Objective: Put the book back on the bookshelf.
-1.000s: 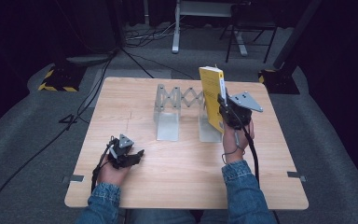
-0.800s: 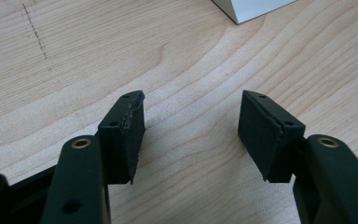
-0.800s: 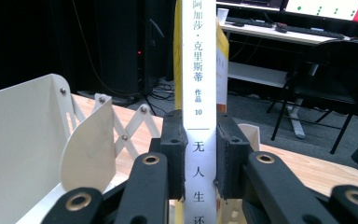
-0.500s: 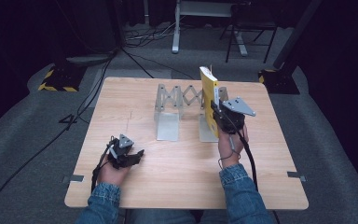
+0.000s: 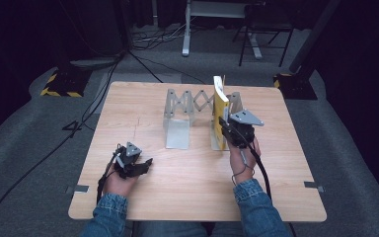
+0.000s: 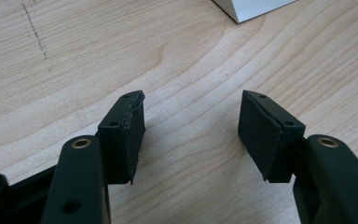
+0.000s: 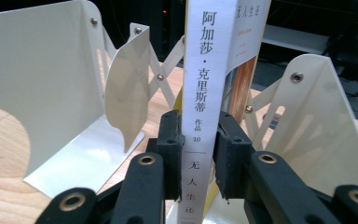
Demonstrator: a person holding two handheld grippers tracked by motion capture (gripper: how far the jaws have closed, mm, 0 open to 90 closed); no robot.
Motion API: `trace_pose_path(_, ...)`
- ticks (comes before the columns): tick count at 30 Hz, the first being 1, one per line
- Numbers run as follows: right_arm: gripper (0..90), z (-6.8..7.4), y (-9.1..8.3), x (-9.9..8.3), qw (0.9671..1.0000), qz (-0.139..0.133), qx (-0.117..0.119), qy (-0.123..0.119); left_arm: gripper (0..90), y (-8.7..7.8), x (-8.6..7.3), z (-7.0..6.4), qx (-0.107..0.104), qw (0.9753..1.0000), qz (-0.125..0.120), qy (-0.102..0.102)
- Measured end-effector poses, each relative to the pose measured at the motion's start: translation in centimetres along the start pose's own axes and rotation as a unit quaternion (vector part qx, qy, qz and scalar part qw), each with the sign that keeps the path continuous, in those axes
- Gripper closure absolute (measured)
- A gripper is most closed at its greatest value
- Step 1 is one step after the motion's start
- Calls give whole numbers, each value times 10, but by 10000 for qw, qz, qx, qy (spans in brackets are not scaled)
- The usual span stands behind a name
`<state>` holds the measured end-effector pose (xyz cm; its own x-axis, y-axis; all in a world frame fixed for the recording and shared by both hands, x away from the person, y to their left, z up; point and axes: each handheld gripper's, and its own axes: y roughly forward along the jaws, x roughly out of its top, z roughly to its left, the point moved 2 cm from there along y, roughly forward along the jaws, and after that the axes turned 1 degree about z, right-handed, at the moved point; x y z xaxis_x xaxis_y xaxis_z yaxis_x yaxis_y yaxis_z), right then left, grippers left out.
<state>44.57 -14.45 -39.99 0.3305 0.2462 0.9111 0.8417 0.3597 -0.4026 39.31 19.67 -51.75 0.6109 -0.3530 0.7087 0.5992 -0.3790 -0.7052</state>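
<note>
Two claws are at work on the pale wooden surface (image 5: 197, 177). The right claw (image 7: 198, 151) pinches a thin book with a yellow cover and a white spine (image 7: 209, 88). Its two black pads press on both sides of the spine, low down. The book stands straight up. Black printed characters run down the white spine.

From the high view, the book (image 5: 220, 111) sits at the right end of a white metal folding book rack (image 5: 177, 121). The rack has flat upright plates joined by a zigzag of thin crossed bars. The book stands just beside the rack's right plate (image 7: 317, 126), and the bigger left plate (image 7: 42, 79) is well apart from it. The right claw (image 5: 225, 131) holds the book from the near side, with the person's right hand (image 5: 242, 153) behind it.

The left claw (image 5: 145, 164) rests low on the surface near the front left, well apart from the rack. In its own view the left claw (image 6: 191, 133) is spread wide with bare wood between the pads. A white corner of the rack's base (image 6: 251, 8) shows at the top of that view.
</note>
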Motion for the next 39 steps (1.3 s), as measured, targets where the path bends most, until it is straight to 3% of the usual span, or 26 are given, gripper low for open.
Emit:
trace_pose_path(8,728,4,-1,-5,9998,93,196,46,415,0,0,0,0,10000,-6,-4)
trace_pose_path(14,721,4,5,-11,9992,354,187,11,415,0,0,0,-1,10000,-6,-5)
trace_pose_path(26,673,3,3,-12,9993,347,137,60,414,0,0,0,-6,10000,-4,0)
trace_pose_path(34,556,-3,-15,-9,9986,95,432,297,407,-1,-1,0,-3,10000,-17,1)
trace_pose_path(39,498,-9,-30,-5,9975,-12,634,303,371,-7,-7,1,-90,9999,40,109)
